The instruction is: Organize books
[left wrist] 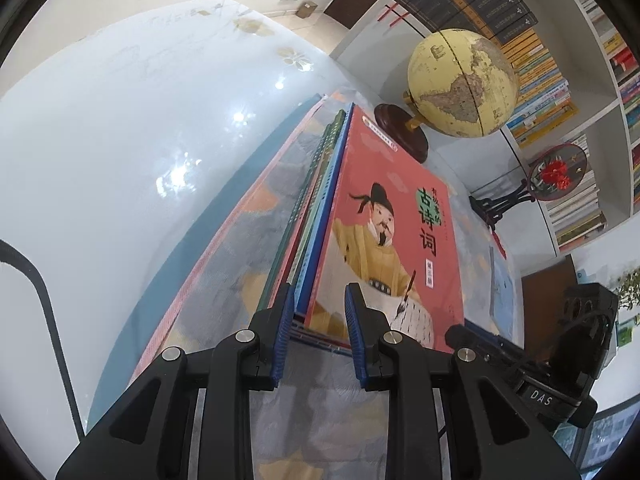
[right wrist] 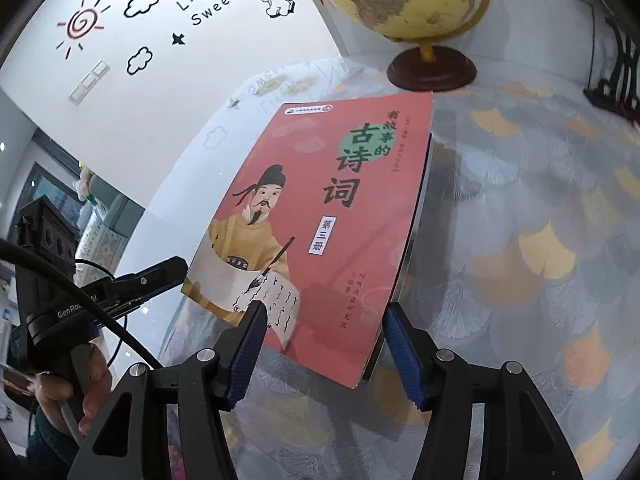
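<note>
We keep the stack of books (left wrist: 320, 208) squared on the patterned cloth (right wrist: 520, 240) by the globe (left wrist: 460, 80) — left gripper (left wrist: 318, 312) clamped on its corner, right gripper (right wrist: 322, 344) spread, touching nothing — steadying the 1 pile.

The left gripper (left wrist: 318, 312) is made of black plastic arms with shiny round silver screws (left wrist: 245, 336) at the joints. Its 2 fingers (left wrist: 285, 332) have blue ribbed pads. The right gripper (right wrist: 324, 346) looks the same: black arms, silver screws (right wrist: 444, 356) and 2 blue ribbed pads (right wrist: 246, 354). Seen from the other side, each gripper has a black boxy top. One black box (left wrist: 540, 396) has white letters "DAS". The other black box (right wrist: 52, 312) says "GenRob" in white. A black cable (right wrist: 80, 300) loops off it. A hand (right wrist: 86, 396) is under it, next to a dark sleeve (right wrist: 44, 436).
</note>
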### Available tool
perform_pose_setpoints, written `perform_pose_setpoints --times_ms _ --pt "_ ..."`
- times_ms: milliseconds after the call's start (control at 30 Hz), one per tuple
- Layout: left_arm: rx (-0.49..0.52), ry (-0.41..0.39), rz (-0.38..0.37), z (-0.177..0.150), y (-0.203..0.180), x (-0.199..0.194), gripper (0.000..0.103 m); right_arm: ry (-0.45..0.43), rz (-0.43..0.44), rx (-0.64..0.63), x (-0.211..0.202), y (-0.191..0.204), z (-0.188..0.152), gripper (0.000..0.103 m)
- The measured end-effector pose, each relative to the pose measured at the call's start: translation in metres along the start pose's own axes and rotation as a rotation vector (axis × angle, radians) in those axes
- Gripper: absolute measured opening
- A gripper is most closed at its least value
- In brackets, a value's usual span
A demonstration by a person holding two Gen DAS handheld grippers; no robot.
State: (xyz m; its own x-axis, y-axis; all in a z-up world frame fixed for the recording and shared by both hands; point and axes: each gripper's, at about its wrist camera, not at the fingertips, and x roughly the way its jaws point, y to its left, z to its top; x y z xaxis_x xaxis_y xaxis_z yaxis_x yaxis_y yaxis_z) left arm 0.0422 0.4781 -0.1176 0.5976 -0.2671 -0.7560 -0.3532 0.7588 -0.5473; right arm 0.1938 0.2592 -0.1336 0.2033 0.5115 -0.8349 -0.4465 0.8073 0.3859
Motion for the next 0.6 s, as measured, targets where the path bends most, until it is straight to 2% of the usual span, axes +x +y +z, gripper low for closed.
perform_pose_setpoints --times_ms 233,367,600 --pt "-0.007 -0.003 -0.004 -0.002 0.0 -0.001 0.023 0.009 -0.043 -0.011 0.003 0.003 0.002 0.058" --pt "-0.011 -0.002 -0.017 -0.003 0.001 -0.002 0.023 0.02 -0.099 -0.085 0.005 0.016 0.002 0.058" --pt "-0.022 -0.026 0.003 -0.012 -0.001 -0.015 0.023 0.04 -0.08 -0.097 0.004 0.013 -0.003 0.06"
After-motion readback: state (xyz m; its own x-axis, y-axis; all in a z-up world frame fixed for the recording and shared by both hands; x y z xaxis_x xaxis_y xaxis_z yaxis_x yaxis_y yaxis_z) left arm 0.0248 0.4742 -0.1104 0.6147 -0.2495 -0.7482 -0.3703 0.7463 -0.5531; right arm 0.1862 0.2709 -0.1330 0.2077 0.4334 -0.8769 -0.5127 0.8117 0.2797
